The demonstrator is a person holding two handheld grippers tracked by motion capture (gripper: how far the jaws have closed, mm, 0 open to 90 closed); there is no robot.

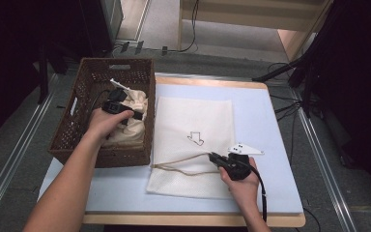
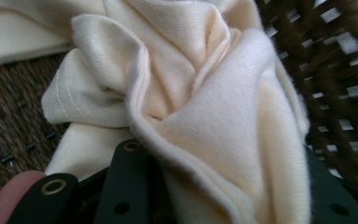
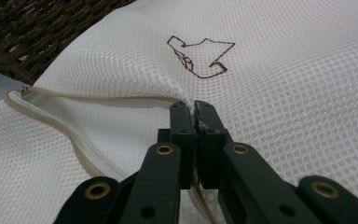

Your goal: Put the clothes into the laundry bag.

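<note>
Left tongs: down in the wicker basket, jaws gathered around a fold of the cream cloth; the bunched fabric fills the gap between them, so I judge it gripped.
Right tongs: clenched on the upper edge of the mesh bag's zip opening, lifting it slightly off the bench.
Cloth location: crumpled in the right half of the basket, just left of the mesh bag.
Mesh bag location: flat on the bench, arrow mark facing up, mouth turned toward the basket.
Step in hand: likely lifting the cloth out to feed it into the bag.
Doing it well: take a deep bite of several folds so none trails; raise it clear of the basket wall; keep the right tongs holding the mouth high and wide; lead with the bunched end.
Bench: pale blue top with a wooden rim, basket at its left edge.
Room: grey floor, dark stands and cables to the right, metal rails either side.
</note>
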